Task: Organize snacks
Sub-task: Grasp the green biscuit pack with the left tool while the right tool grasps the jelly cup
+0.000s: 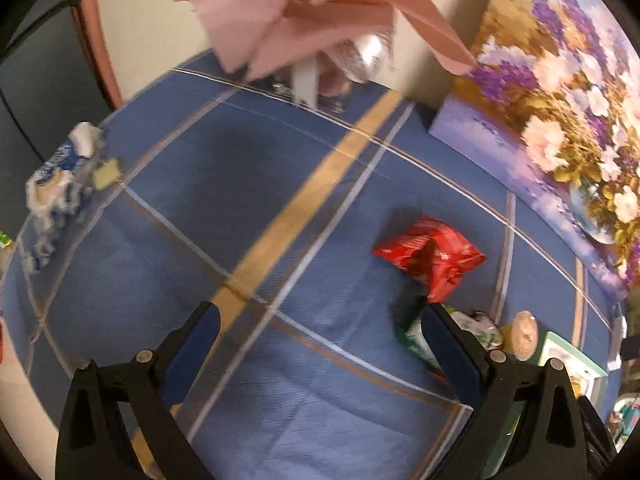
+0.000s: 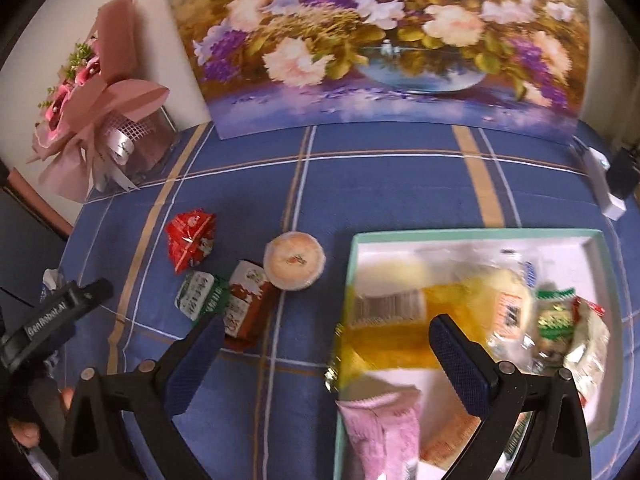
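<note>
My left gripper (image 1: pixel 320 320) is open and empty above the blue checked cloth (image 1: pixel 248 184). Just right of its right finger lie a red snack packet (image 1: pixel 430 258), a green-and-white packet (image 1: pixel 416 344) and a round pastry (image 1: pixel 524 334). My right gripper (image 2: pixel 326 334) is open and empty over the left rim of a mint-edged white box (image 2: pixel 472 236). The box holds a yellow bag (image 2: pixel 392 328), a pink packet (image 2: pixel 384 432) and several other snacks. Left of the box lie the round pastry (image 2: pixel 294 260), a brown packet (image 2: pixel 244 308), the green-and-white packet (image 2: pixel 198 294) and the red packet (image 2: pixel 190 240).
A flower painting (image 2: pixel 380 40) leans against the wall at the back. A pink wrapped bouquet (image 2: pixel 100 108) stands at the back left. A blue-and-white crumpled packet (image 1: pixel 60 176) lies at the cloth's left edge. The other gripper (image 2: pixel 52 316), held by a hand, shows at the left.
</note>
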Demonstrator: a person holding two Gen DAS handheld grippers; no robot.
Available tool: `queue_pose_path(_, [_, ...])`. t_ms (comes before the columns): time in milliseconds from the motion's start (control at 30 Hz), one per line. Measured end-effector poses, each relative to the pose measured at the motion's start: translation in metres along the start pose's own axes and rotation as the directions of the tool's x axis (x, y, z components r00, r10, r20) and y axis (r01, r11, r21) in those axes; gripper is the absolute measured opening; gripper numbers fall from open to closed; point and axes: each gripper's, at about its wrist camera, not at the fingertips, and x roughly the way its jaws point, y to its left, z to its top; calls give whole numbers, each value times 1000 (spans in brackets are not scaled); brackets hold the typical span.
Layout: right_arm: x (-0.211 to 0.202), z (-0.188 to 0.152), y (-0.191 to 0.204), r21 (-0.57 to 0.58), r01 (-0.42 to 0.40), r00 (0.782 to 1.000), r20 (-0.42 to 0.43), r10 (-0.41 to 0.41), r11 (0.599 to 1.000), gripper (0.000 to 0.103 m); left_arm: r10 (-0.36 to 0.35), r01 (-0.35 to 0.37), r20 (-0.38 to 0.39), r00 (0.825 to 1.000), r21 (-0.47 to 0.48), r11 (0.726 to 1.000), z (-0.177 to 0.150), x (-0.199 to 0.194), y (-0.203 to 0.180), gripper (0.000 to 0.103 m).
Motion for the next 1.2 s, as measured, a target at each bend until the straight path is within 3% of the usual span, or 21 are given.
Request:
queue_pose_path(233, [16, 21, 14, -82, -31, 1000, -6, 30, 996, 103, -192, 194, -84, 978, 14, 981, 0, 19, -32, 100])
queue_pose_path(467, [30, 34, 28, -233, 1, 1000, -23, -6, 972, 101, -195, 201, -104, 975, 55, 978, 9, 28, -55, 98])
queue_pose_path(700, [48, 34, 25, -264, -24, 998, -59, 9, 964, 91, -271, 276, -157, 950, 14, 961, 11, 42, -58, 96])
queue_pose_path(867, [61, 31, 27, -283, -18, 997, -80, -5, 959, 82, -248, 260, -184, 951, 44, 964, 9, 46, -67, 76])
queue_pose_path(1133, [68, 33, 32, -305, -8, 997, -81, -17, 952, 65, -256, 269, -189, 948, 42, 962, 8, 48, -70, 72])
queue_pose_path(1200, [72, 33, 33, -302, -17, 995, -99, -13, 953, 65, -259, 270, -187, 948, 38, 962, 8, 48, -70, 72])
